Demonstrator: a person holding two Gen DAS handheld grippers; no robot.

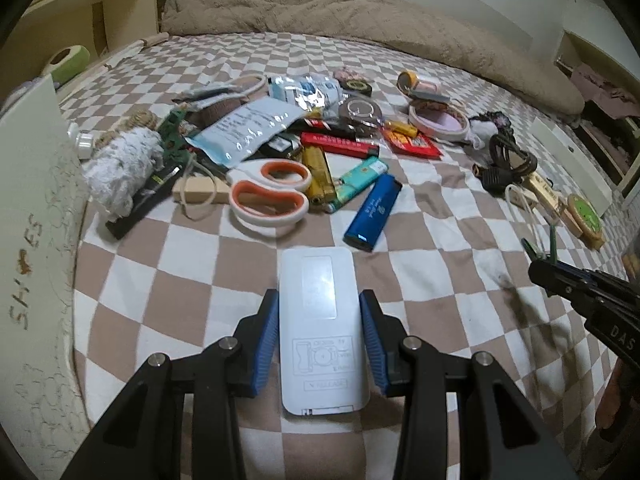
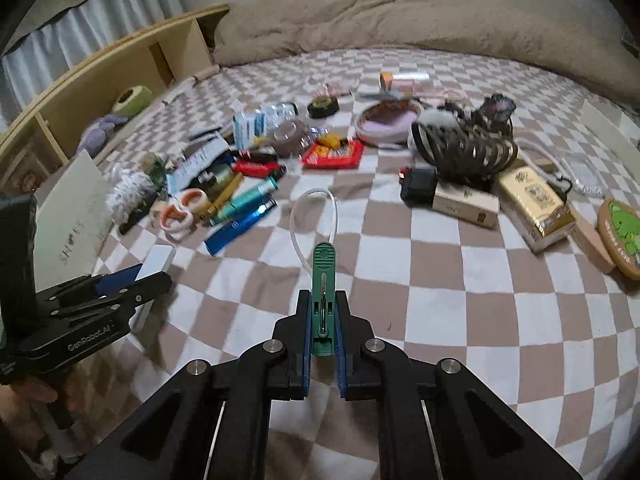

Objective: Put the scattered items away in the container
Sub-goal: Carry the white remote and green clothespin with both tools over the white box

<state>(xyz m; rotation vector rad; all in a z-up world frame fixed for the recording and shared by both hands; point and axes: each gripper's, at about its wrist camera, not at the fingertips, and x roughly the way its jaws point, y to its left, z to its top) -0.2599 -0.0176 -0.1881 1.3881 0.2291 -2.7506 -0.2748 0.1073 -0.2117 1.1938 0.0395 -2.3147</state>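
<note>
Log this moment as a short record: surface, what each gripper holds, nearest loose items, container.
surface: checkered bedsheet
left gripper: shut on white remote
right gripper: shut on green clip, a clear loop hanging from its tip
nearest loose items: blue lighter, orange-handled scissors
container: white box at the sheet's left edge

checkered bed [image 1: 200, 264], beige duvet [image 1: 320, 12], wooden shelf [image 2: 100, 76].
</note>
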